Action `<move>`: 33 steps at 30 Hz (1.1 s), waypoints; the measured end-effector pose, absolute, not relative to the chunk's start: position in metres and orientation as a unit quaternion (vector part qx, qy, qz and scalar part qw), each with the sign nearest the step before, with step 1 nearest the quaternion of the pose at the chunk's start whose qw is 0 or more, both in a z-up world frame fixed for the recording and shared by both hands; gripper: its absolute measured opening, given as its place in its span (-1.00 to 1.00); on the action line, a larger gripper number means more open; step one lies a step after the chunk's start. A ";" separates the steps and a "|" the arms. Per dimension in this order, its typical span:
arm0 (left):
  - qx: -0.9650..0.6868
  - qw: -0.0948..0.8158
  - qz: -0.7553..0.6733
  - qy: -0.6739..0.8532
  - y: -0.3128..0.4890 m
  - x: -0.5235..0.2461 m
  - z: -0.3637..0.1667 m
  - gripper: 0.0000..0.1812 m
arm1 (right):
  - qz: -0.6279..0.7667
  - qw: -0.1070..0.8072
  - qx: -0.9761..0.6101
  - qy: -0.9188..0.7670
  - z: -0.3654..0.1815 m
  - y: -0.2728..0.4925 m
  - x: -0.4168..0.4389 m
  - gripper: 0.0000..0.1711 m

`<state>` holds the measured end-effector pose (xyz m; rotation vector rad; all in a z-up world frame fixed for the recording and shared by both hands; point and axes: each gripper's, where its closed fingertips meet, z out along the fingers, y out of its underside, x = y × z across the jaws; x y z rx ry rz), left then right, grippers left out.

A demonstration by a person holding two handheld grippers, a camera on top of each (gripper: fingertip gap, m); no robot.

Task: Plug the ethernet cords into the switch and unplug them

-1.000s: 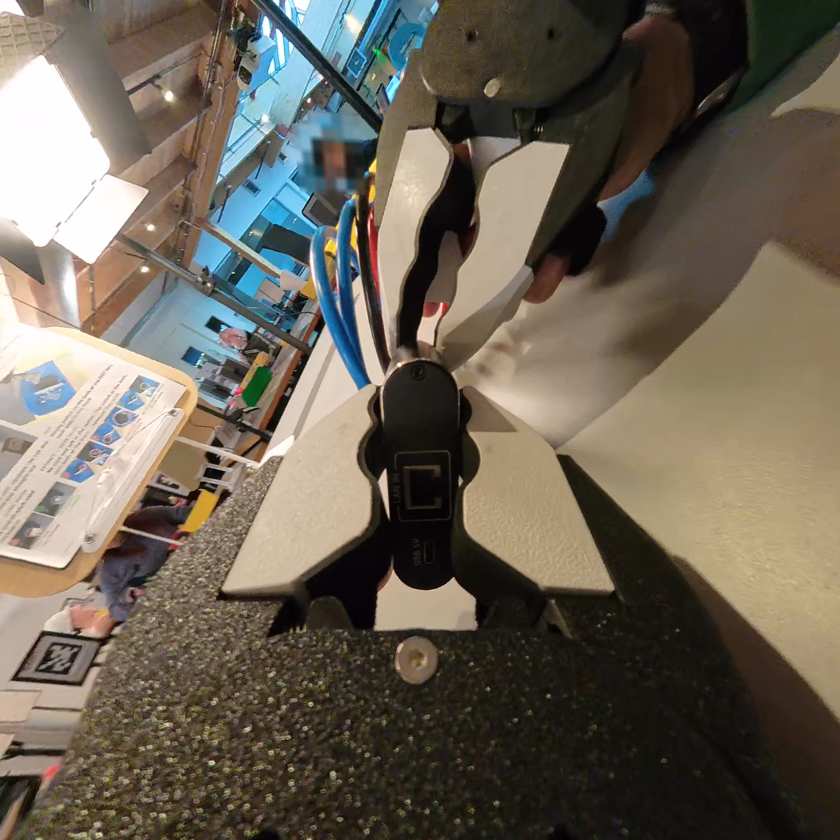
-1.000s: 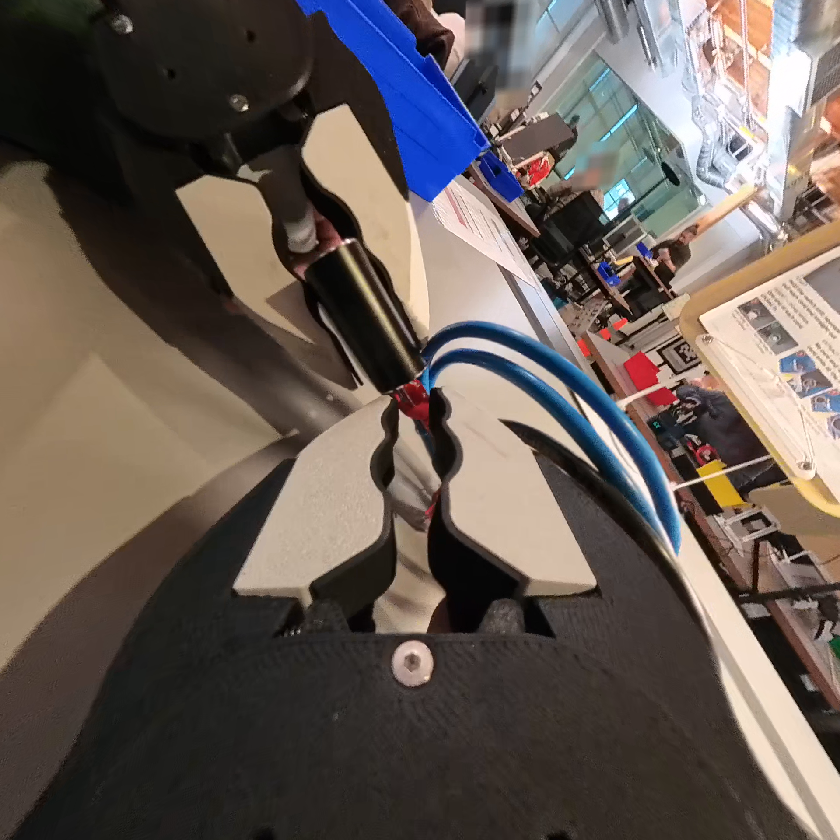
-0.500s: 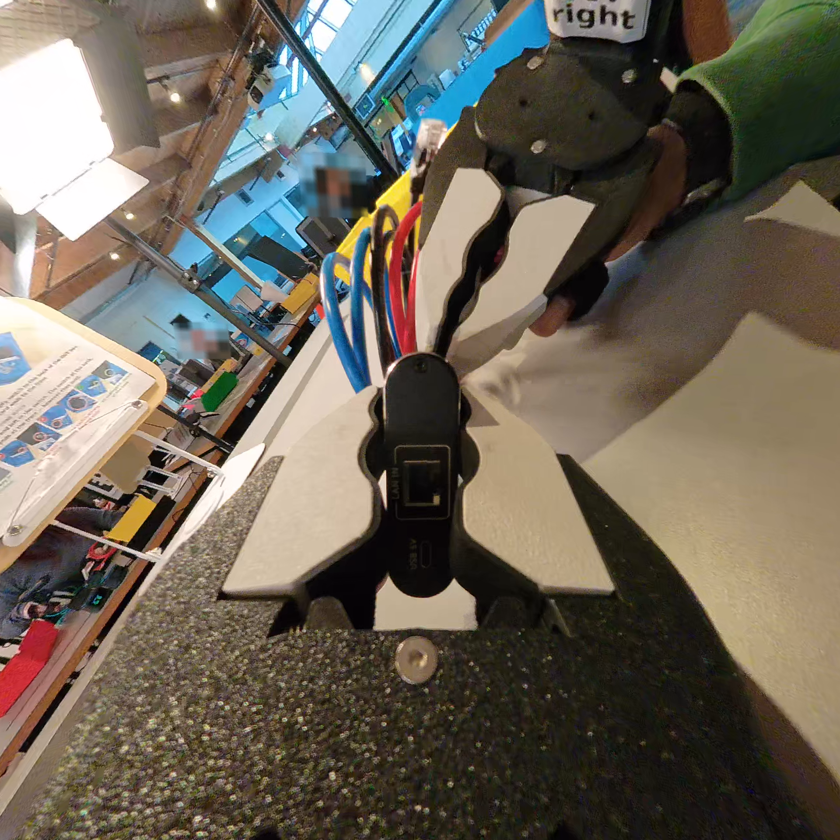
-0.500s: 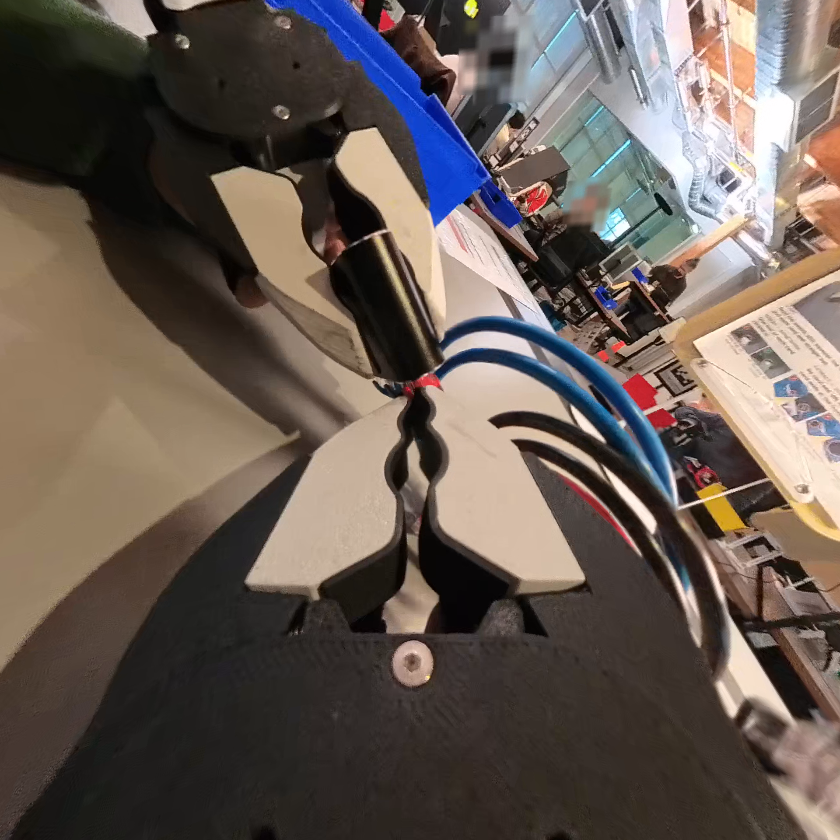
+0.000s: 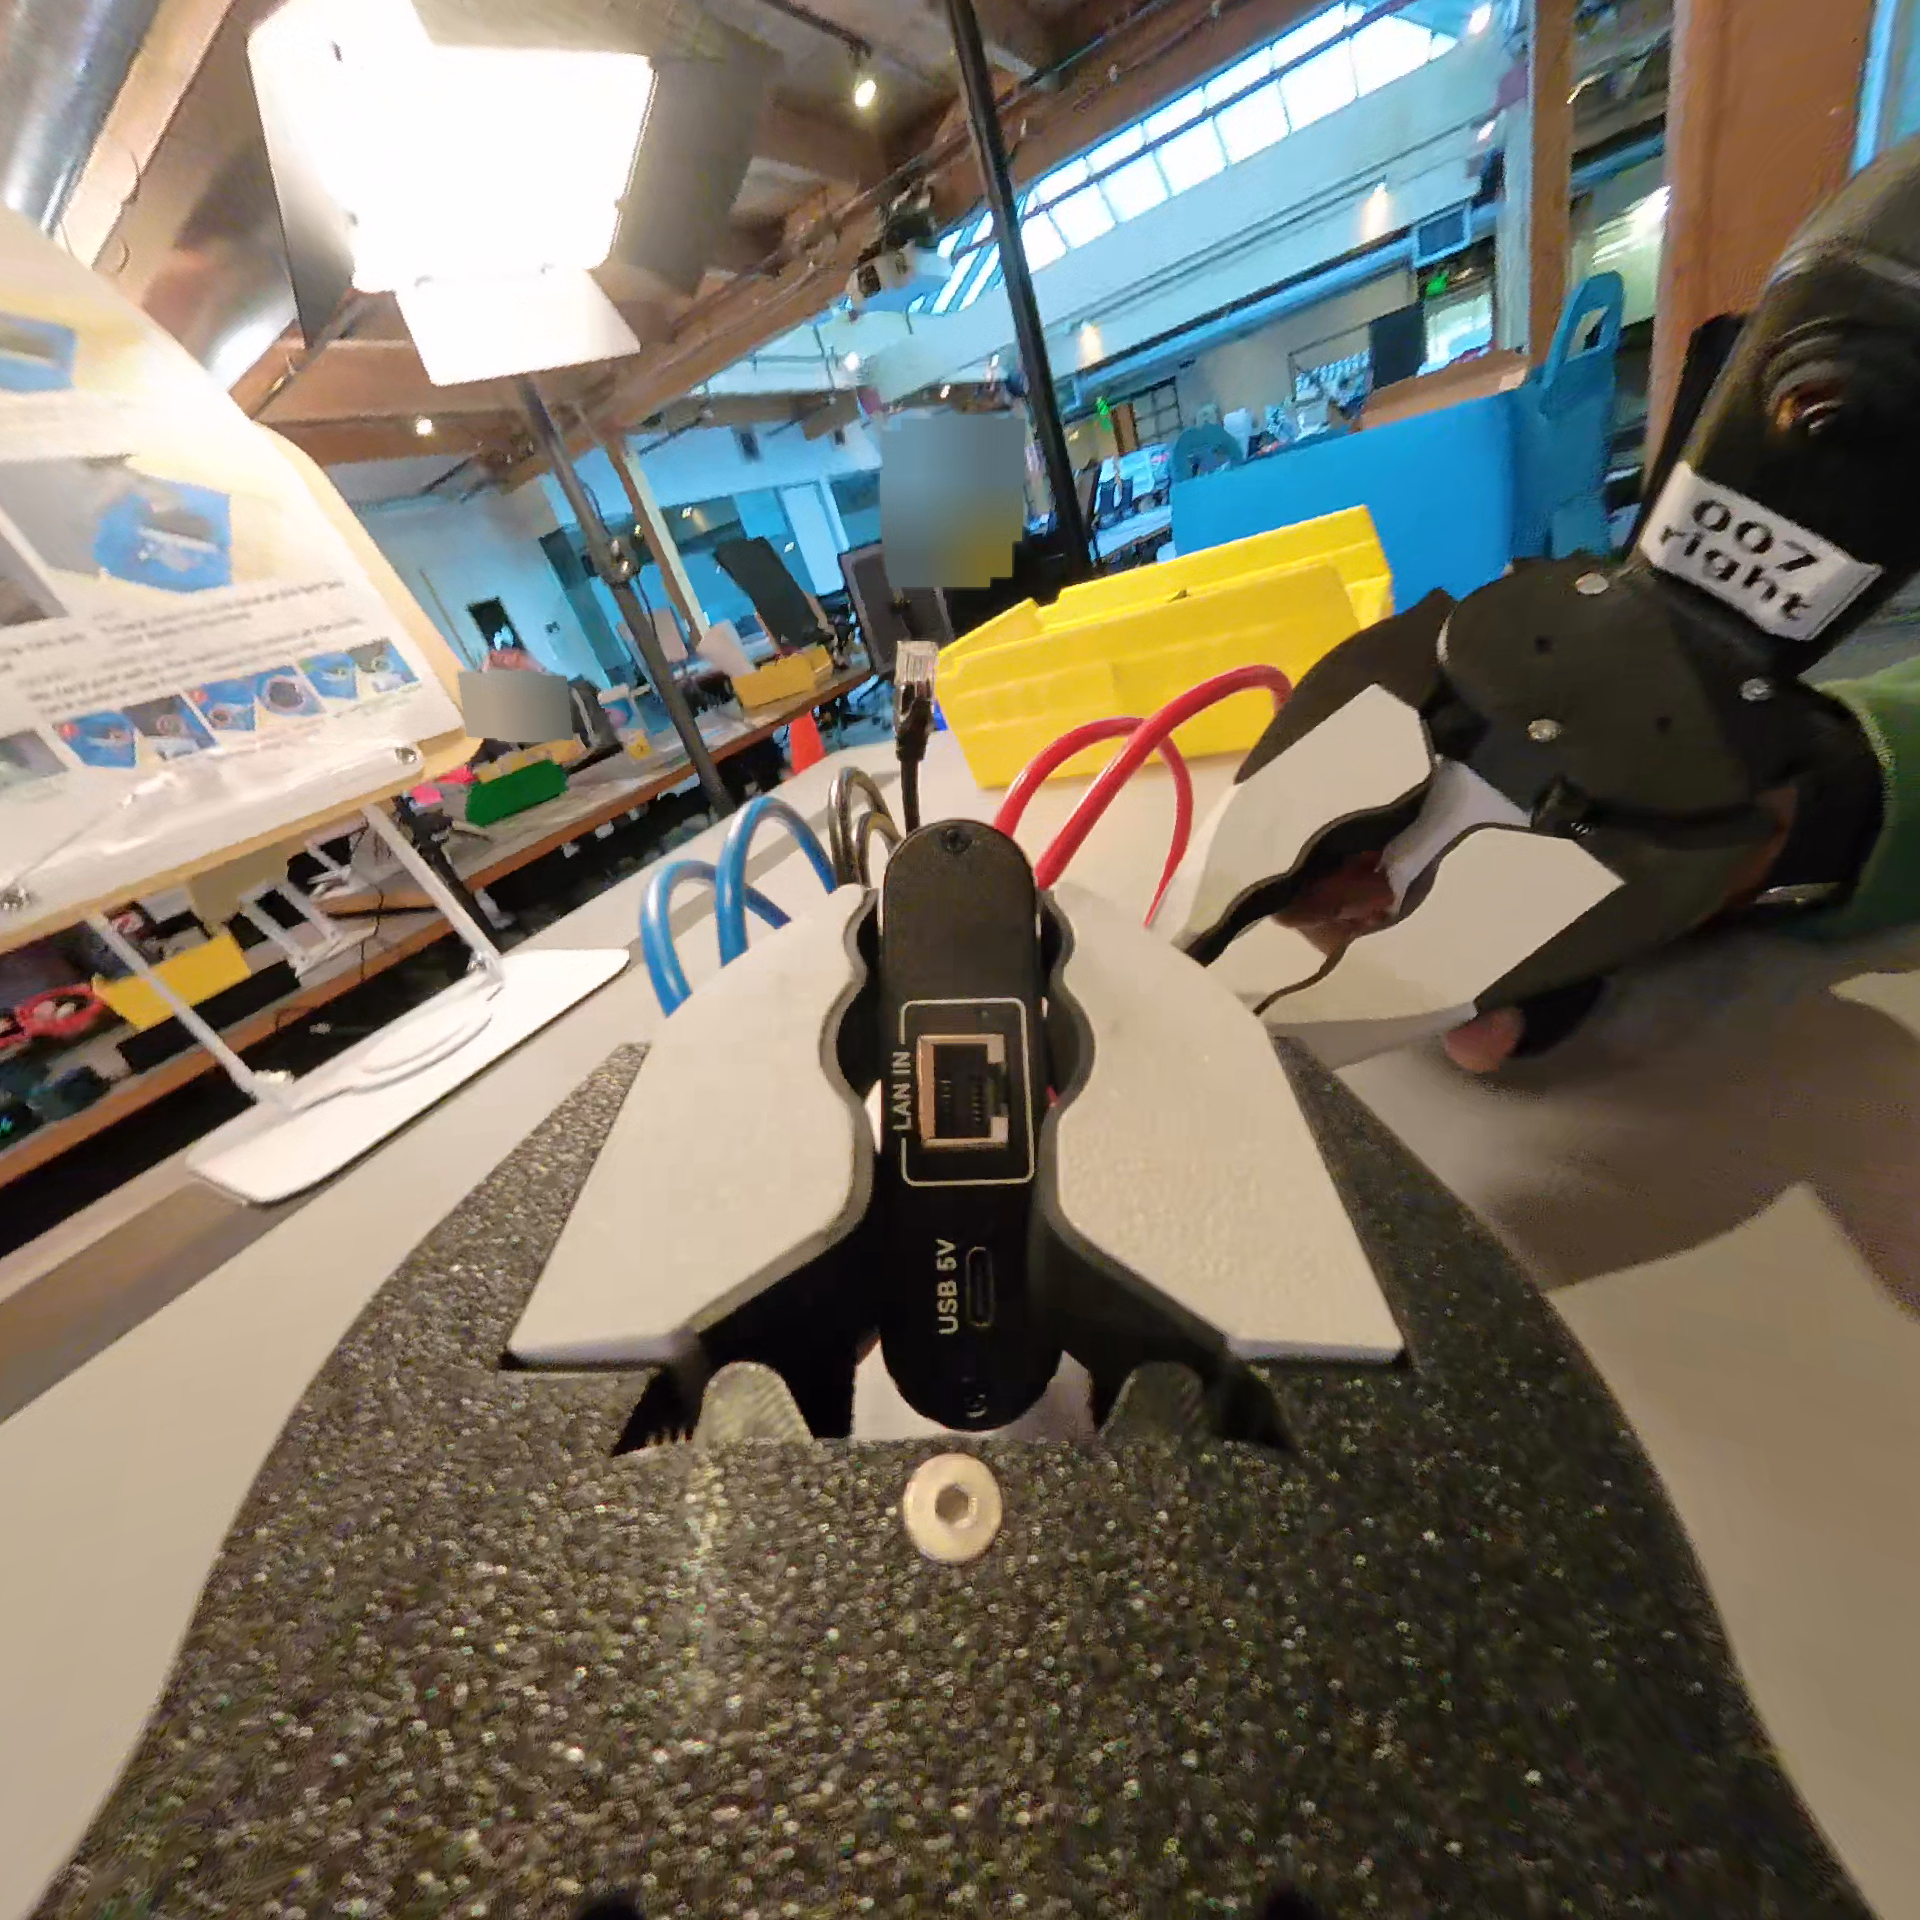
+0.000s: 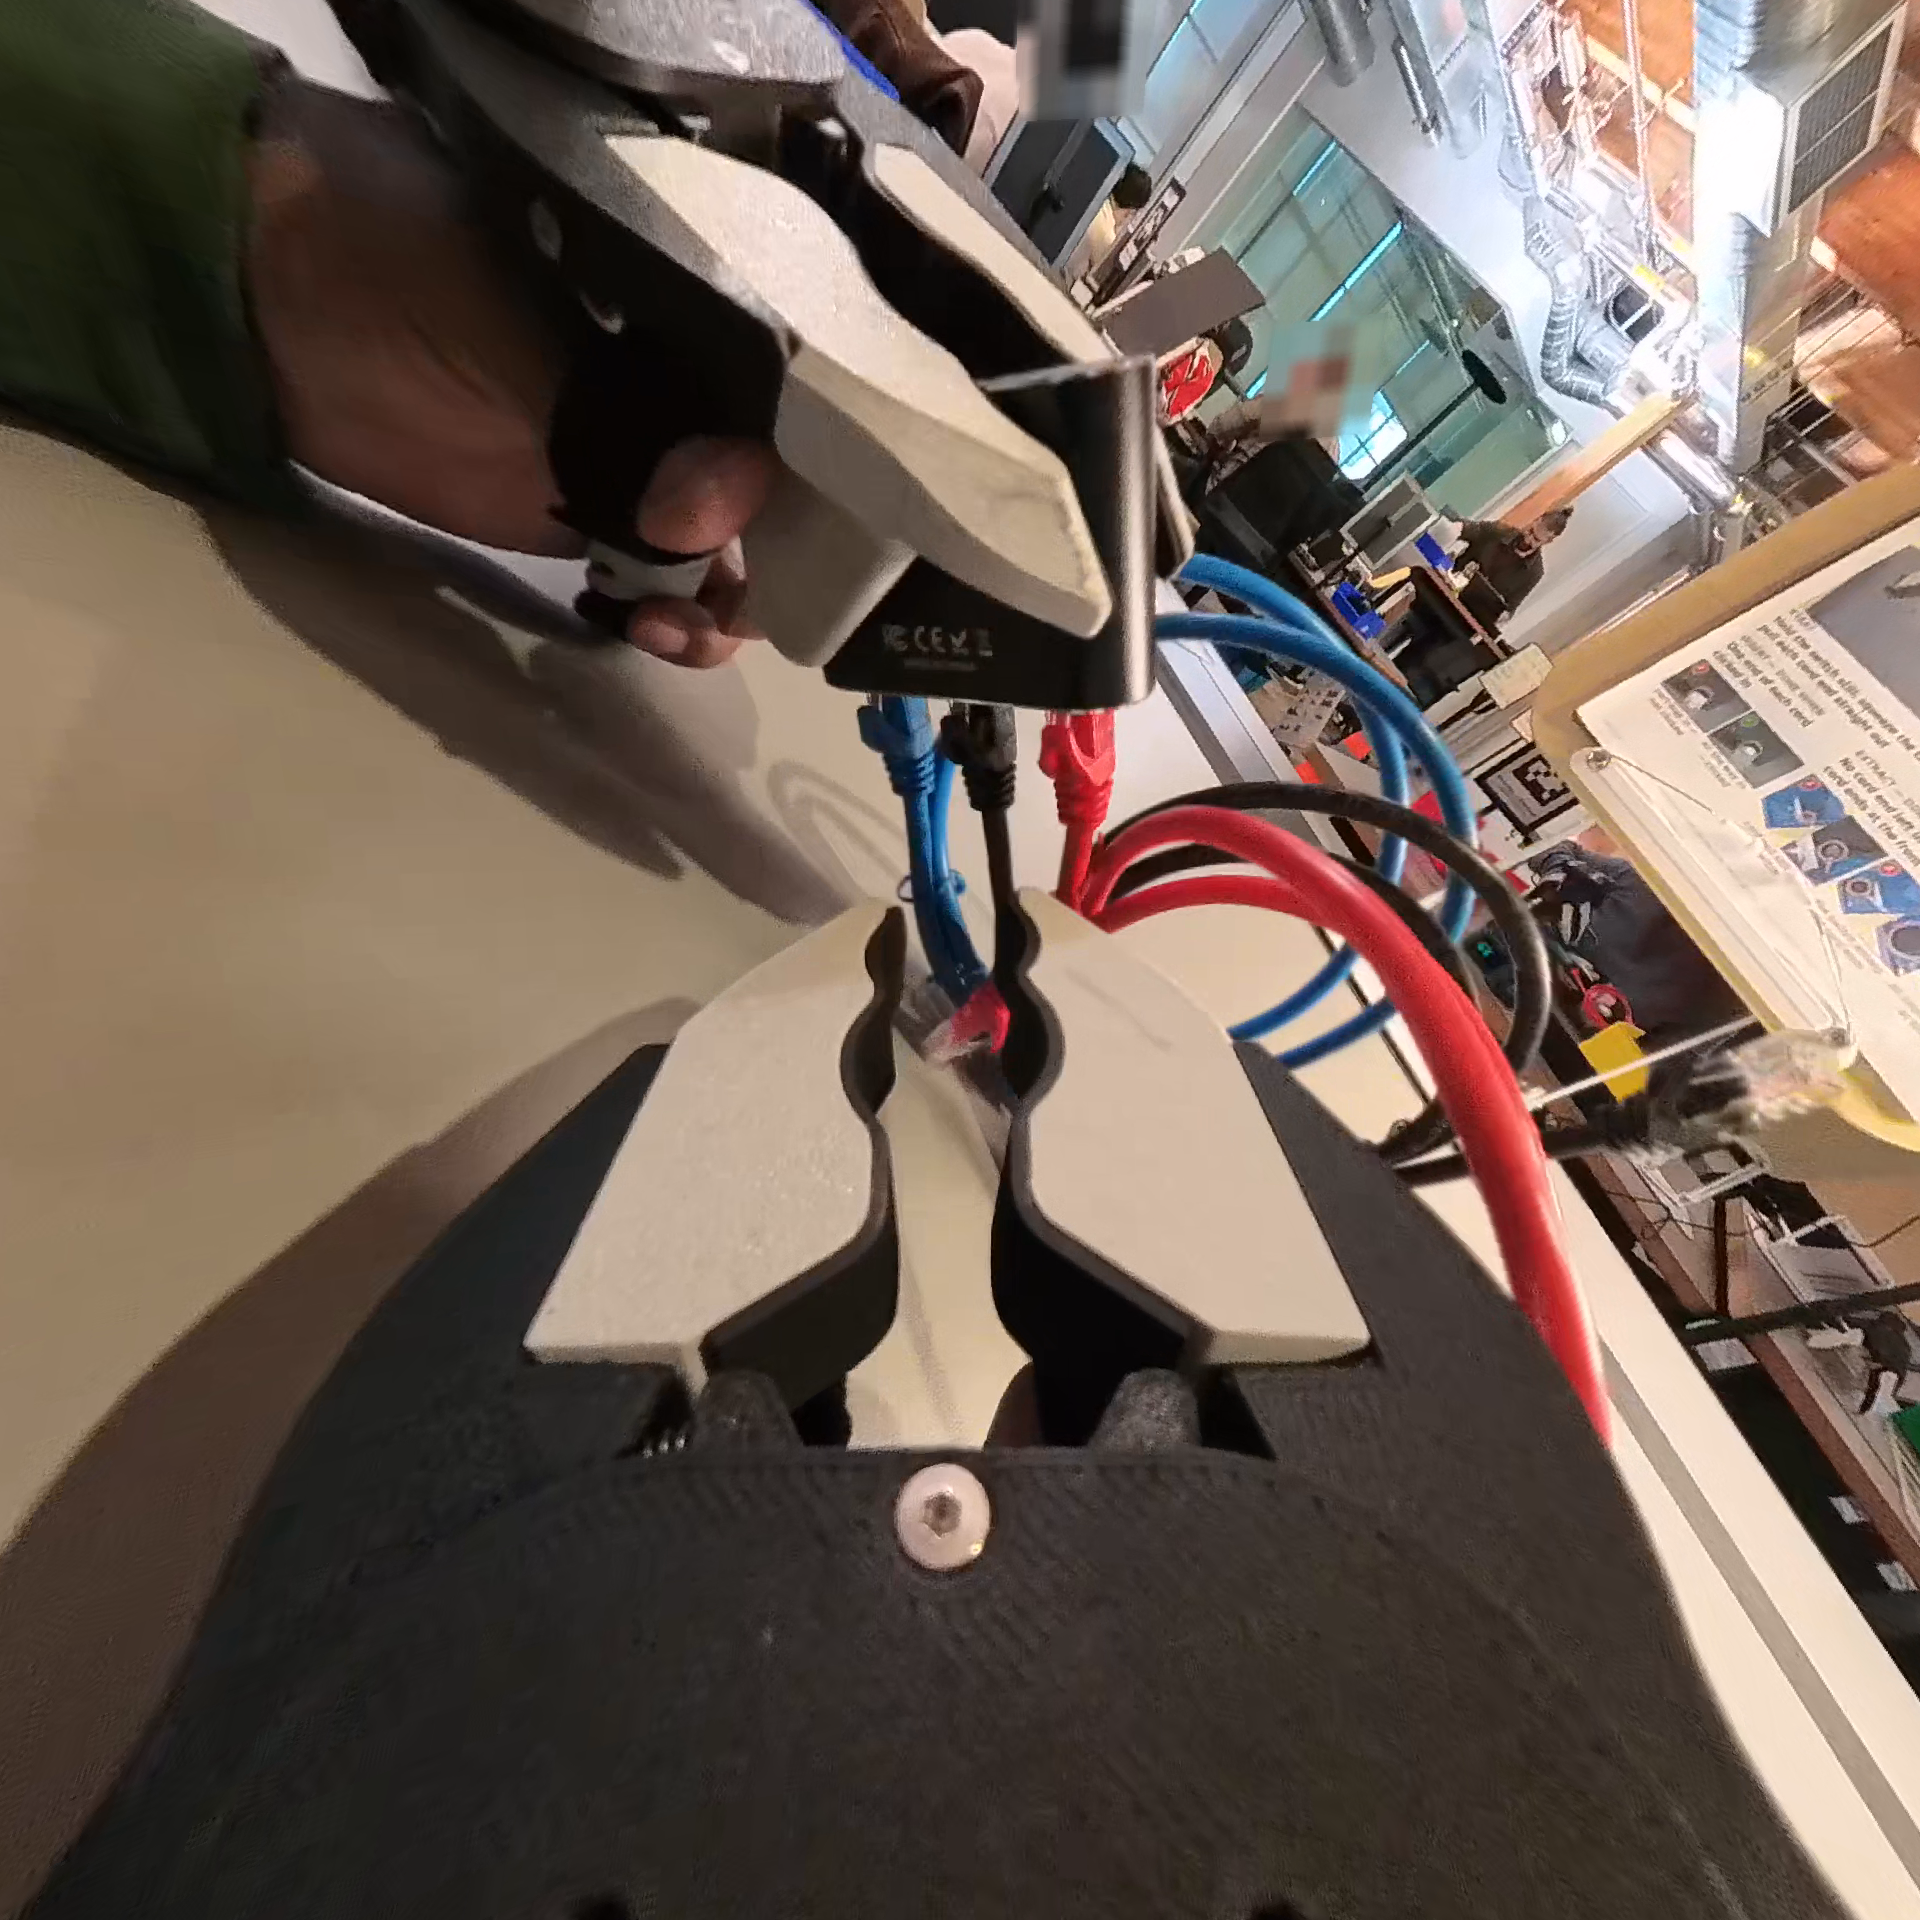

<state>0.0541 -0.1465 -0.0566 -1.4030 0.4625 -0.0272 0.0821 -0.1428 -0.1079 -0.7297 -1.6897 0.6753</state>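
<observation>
Switch (image 5: 958, 1122) — a slim black box — sits clamped between the left tongs (image 5: 956, 1039), held above the pale tabletop (image 5: 1714, 1455) with one empty port facing the camera. From the right wrist view, blue (image 6: 914, 769), black (image 6: 985, 769) and red (image 6: 1075, 769) cords are plugged side by side into its far edge. Right tongs (image 6: 956, 987) stand parted a little, gripping nothing — the black cord runs between their tips, and a loose red plug (image 6: 971, 1023) lies just behind them.
</observation>
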 end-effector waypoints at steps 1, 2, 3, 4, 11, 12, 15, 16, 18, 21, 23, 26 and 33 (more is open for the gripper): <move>-0.651 0.731 -0.006 0.206 -0.145 0.052 -0.059 -0.70 | 0.284 0.556 -0.312 -0.717 -0.109 -0.142 0.082 -0.81; -0.665 0.719 0.005 0.204 -0.144 0.049 -0.064 -0.69 | 0.282 0.556 -0.314 -0.716 -0.109 -0.141 0.081 -0.81; -0.684 0.700 0.024 0.205 -0.142 0.045 -0.071 -0.70 | 0.280 0.556 -0.315 -0.716 -0.110 -0.140 0.081 -0.81; -0.705 0.677 0.050 0.205 -0.141 0.040 -0.079 -0.70 | 0.277 0.557 -0.316 -0.717 -0.111 -0.139 0.081 -0.81; -0.757 0.627 0.083 0.163 -0.138 0.021 -0.096 -0.70 | 0.273 0.555 -0.324 -0.716 -0.112 -0.136 0.080 -0.81; -0.762 0.623 0.082 0.154 -0.138 0.019 -0.097 -0.70 | 0.273 0.554 -0.324 -0.716 -0.112 -0.136 0.080 -0.81; -0.781 0.609 0.084 0.112 -0.136 0.007 -0.100 -0.71 | 0.272 0.552 -0.325 -0.718 -0.114 -0.136 0.079 -0.81; -0.784 0.609 0.077 0.093 -0.135 0.004 -0.099 -0.70 | 0.270 0.552 -0.324 -0.719 -0.114 -0.136 0.079 -0.81; -0.780 0.623 0.043 0.046 -0.135 -0.002 -0.093 -0.70 | 0.269 0.551 -0.325 -0.720 -0.115 -0.136 0.078 -0.81; -0.730 0.678 -0.071 -0.058 -0.138 -0.012 -0.073 -0.70 | 0.271 0.546 -0.331 -0.720 -0.115 -0.135 0.077 -0.82; -0.676 0.696 -0.185 -0.156 -0.139 -0.025 -0.070 -0.70 | 0.282 0.541 -0.337 -0.717 -0.113 -0.135 0.077 -0.83; -0.597 0.709 -0.292 -0.238 -0.141 -0.040 -0.065 -0.69 | 0.318 0.523 -0.352 -0.708 -0.108 -0.138 0.076 -0.84; -0.483 0.749 -0.362 -0.273 -0.137 -0.037 -0.048 -0.69 | 0.478 0.425 -0.400 -0.656 -0.087 -0.167 0.069 -0.86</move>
